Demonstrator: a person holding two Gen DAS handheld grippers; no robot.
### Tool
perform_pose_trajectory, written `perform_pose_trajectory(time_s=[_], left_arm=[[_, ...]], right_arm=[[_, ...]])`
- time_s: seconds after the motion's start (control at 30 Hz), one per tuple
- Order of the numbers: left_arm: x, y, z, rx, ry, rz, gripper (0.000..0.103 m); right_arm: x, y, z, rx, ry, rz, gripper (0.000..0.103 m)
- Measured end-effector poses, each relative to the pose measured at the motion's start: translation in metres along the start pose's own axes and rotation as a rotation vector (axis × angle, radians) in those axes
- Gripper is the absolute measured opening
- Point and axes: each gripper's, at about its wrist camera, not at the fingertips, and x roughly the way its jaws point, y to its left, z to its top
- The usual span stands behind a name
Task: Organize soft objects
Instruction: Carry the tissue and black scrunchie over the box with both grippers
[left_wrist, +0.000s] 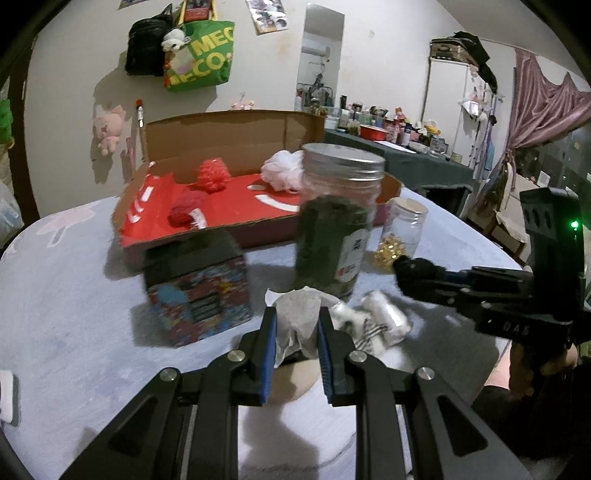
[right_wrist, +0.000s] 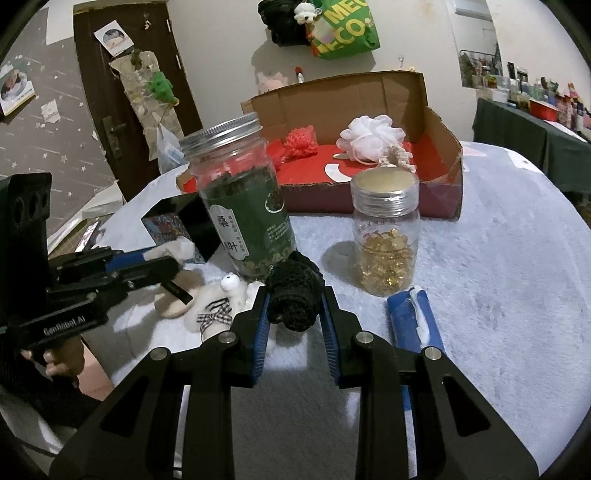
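Observation:
My left gripper (left_wrist: 297, 323) is shut on a white fluffy piece (left_wrist: 297, 325), held just above the table; it also shows in the right wrist view (right_wrist: 173, 254). My right gripper (right_wrist: 295, 308) is shut on a black crocheted pouch (right_wrist: 293, 295), seen too in the left wrist view (left_wrist: 415, 269). A white plush toy with a checked bow (right_wrist: 221, 306) lies on the table between them. The open cardboard box with a red floor (left_wrist: 236, 206) holds a red mesh puff (left_wrist: 212, 175), a red knitted item (left_wrist: 184, 214) and a white mesh puff (left_wrist: 282, 173).
A tall jar of dark leaves (right_wrist: 240, 210) and a small jar of golden capsules (right_wrist: 386, 236) stand in front of the box. A patterned dark box (left_wrist: 199, 291) sits at the left. A blue packet (right_wrist: 413, 321) lies by my right gripper. A round beige pad (right_wrist: 173, 302) lies under the left gripper.

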Motion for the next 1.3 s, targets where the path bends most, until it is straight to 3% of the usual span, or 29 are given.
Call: perform_pose_trajectory(time_s=[0.23,0.6,0.9,1.3], left_arm=[[-0.017,0.029,-0.012,-0.056,0.034,0.031,0.022],[-0.026,0.082,-0.017,-0.08,0.041,0.177,0.022],[-0.015,0.108,-0.001,-0.004,0.024,0.168,0.022],[0.007,0.12,0.024,0.075,0.035,0.155,0.022]], right_arm=[[-0.008,-0.016,-0.003,0.04,0.02,0.008,0.025],[-0.027,-0.05,0.001,0.078,0.025,-0.051,0.025],[-0.027,-0.086,0.012,0.08,0.034,-0.059,0.025],[-0.002,-0.096,0.041,-0.003,0.077,-0.043,0.025]])
